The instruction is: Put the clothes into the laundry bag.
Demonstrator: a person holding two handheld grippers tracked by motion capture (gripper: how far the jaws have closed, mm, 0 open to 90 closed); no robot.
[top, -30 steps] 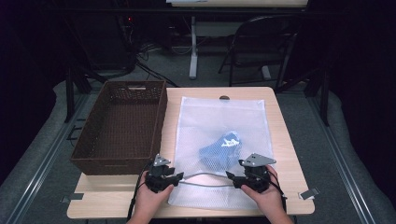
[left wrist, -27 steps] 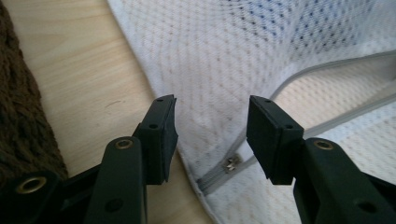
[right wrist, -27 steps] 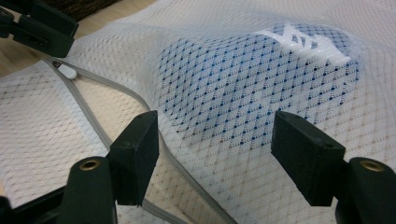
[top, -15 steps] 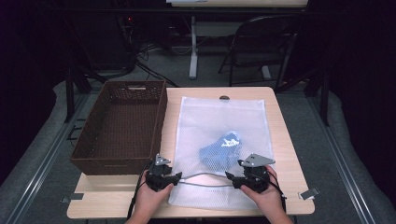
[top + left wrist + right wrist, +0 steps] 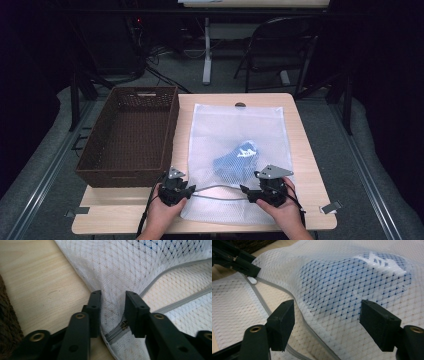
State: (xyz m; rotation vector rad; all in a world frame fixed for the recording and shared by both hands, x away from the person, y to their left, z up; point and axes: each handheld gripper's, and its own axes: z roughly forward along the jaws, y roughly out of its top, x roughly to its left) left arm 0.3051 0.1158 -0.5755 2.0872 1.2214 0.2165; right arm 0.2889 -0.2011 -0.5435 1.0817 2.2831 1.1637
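Mesh bag (image 5: 235,145) lies flat on bench (image 5: 305,165), beside basket (image 5: 131,135). Left tool (image 5: 113,296) part open w/ bag's zipper corner between jaws — right tool (image 5: 327,312) wide open, holding nothing.

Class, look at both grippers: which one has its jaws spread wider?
The right gripper: its jaws stand far apart over the mesh bag. The left gripper has a narrow gap, straddling the bag's zipper.

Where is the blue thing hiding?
In the high view, the blue cloth item lies inside the white mesh zip bag, right of the brown wicker basket.
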